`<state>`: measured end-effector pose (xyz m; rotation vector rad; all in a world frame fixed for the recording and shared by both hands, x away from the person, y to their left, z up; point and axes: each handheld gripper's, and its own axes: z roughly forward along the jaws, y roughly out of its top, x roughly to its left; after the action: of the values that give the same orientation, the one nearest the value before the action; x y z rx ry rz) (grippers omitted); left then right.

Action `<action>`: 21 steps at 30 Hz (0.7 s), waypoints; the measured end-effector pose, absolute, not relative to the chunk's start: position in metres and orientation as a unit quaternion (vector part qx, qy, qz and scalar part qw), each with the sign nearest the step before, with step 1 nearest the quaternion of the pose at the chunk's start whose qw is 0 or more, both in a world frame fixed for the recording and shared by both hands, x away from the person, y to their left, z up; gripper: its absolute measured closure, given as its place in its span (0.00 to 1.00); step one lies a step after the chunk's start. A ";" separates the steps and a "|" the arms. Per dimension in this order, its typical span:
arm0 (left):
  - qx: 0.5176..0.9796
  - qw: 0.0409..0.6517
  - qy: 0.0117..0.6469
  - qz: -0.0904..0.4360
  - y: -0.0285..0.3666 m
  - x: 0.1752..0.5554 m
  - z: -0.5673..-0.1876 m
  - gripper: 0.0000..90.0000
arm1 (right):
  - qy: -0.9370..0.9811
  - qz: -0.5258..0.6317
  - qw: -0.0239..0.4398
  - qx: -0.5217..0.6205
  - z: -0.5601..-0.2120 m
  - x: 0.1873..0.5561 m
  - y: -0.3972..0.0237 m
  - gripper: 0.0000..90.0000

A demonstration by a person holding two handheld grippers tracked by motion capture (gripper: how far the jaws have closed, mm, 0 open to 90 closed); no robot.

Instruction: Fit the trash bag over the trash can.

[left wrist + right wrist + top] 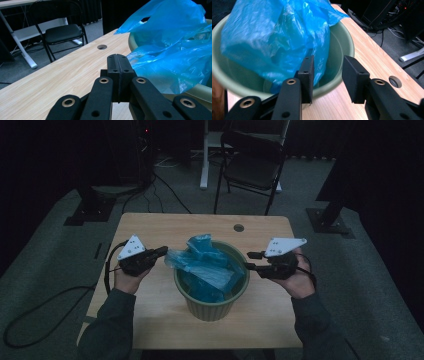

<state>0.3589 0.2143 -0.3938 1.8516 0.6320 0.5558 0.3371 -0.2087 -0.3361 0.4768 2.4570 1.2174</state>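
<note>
We see a green ribbed bin [212,306] standing at the centre of the wooden table [150,317], with a crumpled blue plastic bag [207,265] sitting in it and spilling over the left rim. The left gripper [161,251] rests just left of the bin; in the left gripper view its jaws are pressed together with nothing between them, beside the bag's edge. The right gripper [252,260] sits at the bin's right rim, jaws parted and empty. A folding chair [252,162] stands beyond the table.
</note>
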 end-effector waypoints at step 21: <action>0.772 0.529 0.262 0.238 0.218 0.354 -0.395 1.00 | 0.893 0.387 0.161 0.162 -0.348 0.373 -0.144 0.99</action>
<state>0.3537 0.2184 -0.3948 1.8429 0.6264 0.5675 0.3729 -0.1440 -0.3482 0.4637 2.5513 1.1038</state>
